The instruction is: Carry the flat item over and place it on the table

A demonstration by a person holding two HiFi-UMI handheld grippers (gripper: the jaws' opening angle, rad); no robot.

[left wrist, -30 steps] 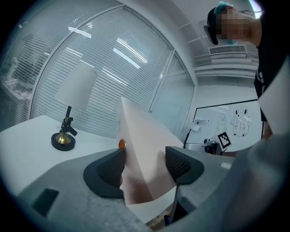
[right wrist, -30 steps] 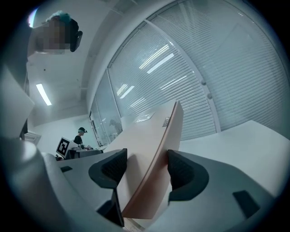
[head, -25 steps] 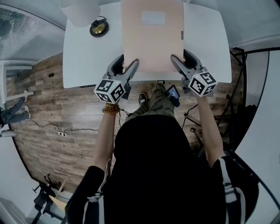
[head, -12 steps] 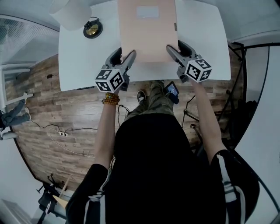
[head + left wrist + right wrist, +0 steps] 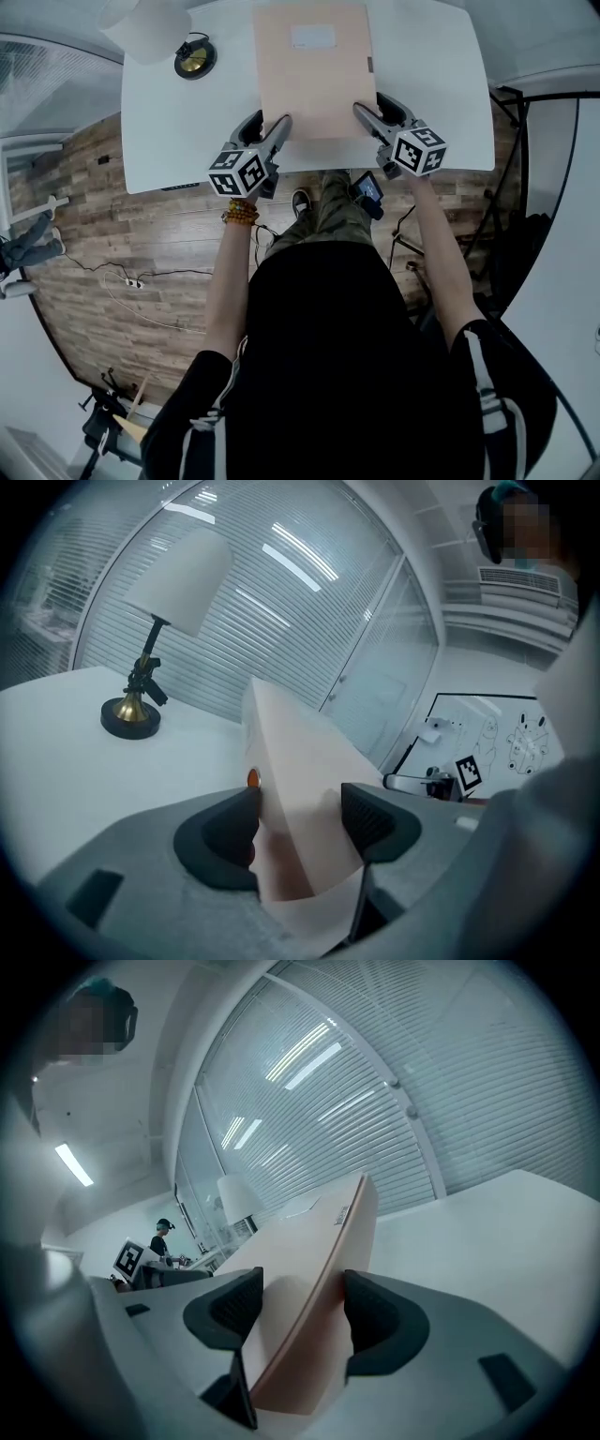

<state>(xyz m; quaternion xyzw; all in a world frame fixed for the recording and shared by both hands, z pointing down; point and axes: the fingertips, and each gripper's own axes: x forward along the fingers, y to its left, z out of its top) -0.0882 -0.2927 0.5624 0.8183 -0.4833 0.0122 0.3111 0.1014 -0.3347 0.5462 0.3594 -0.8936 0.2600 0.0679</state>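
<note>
Over the white bench [image 5: 169,122], the left claw [image 5: 270,127] and right claw [image 5: 373,109] hold a pink folder [image 5: 314,80]. Each clamps a near corner.

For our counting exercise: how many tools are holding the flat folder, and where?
2. The left tool grips the folder at its near left corner; the right tool grips its near right corner, over the white table. No others are visible.
</note>
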